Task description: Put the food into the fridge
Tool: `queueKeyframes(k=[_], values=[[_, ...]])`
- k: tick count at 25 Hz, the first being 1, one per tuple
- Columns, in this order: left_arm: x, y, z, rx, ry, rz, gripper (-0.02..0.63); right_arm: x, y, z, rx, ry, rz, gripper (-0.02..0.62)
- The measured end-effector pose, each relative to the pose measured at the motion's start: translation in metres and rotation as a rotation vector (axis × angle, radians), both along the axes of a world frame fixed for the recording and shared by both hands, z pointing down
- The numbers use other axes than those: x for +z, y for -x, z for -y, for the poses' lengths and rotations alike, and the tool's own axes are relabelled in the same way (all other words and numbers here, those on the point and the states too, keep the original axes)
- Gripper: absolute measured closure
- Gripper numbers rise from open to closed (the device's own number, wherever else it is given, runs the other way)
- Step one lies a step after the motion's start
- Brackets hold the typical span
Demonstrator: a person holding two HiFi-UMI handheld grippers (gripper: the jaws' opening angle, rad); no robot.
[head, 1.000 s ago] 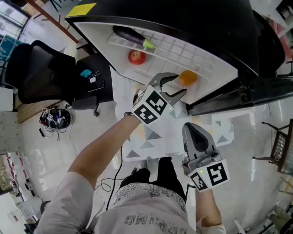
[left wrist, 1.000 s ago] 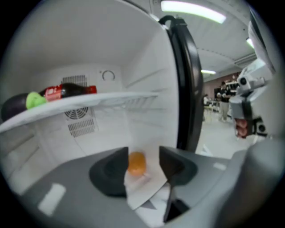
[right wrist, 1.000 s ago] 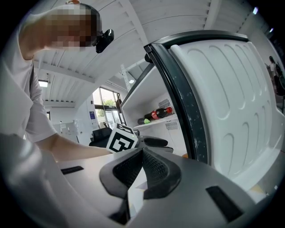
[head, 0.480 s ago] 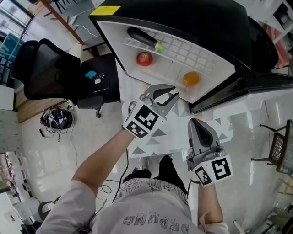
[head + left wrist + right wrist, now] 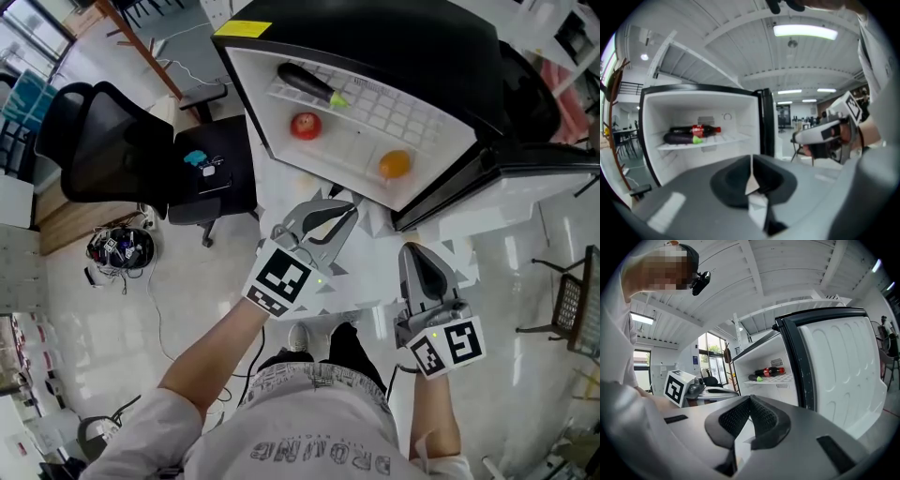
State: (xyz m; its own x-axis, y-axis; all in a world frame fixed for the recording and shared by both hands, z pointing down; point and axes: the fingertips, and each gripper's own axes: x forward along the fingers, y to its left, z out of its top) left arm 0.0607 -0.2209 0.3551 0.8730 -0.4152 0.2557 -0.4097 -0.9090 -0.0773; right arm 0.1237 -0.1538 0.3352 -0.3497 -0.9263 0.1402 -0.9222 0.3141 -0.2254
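- Glossy white floor [image 5: 112, 309] lies below us, with a black office chair [image 5: 103, 141] to our left.
- We face an open fridge [image 5: 431, 56]. Its white door [image 5: 843, 366] is swung wide at our right.
- On the wire shelf we see an eggplant [image 5: 305, 82] with a cola bottle [image 5: 696, 130] just behind it.
- Lower inside, a red round fruit [image 5: 306, 125] and an orange [image 5: 395, 165] rest apart from each other on the white floor of the compartment.
- Our left gripper [image 5: 352, 204] hangs just outside the fridge. Its tongs have just been closing and are now pressed together, with nothing between them.
- Our right gripper [image 5: 412, 249] sits nearer our body, its tongs also pressed together on nothing.
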Motion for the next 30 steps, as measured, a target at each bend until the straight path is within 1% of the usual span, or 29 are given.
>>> queueKeyframes(k=[4, 6, 10, 15, 26, 30], values=[[-0.008, 0.013, -0.01, 0.018, 0.041, -0.076, 0.598, -0.003, -0.002, -0.005, 0.007, -0.005, 0.004, 0.604], [-0.005, 0.022, -0.013, 0.014, 0.056, -0.09, 0.598, -0.005, -0.001, -0.007, 0.006, -0.01, 0.0, 0.604], [0.004, 0.043, -0.023, -0.019, 0.067, -0.069, 0.598, -0.013, 0.001, -0.01, 0.004, -0.025, -0.007, 0.604], [0.012, 0.058, -0.033, -0.029, 0.084, -0.054, 0.598, -0.021, -0.003, -0.012, 0.01, -0.039, -0.006, 0.604], [0.005, 0.071, -0.041, -0.046, 0.094, -0.084, 0.598, -0.026, 0.006, -0.014, 0.0, -0.044, -0.014, 0.604], [0.004, 0.072, -0.04, -0.053, 0.093, -0.082, 0.6, -0.026, 0.007, -0.015, -0.003, -0.043, -0.016, 0.604]])
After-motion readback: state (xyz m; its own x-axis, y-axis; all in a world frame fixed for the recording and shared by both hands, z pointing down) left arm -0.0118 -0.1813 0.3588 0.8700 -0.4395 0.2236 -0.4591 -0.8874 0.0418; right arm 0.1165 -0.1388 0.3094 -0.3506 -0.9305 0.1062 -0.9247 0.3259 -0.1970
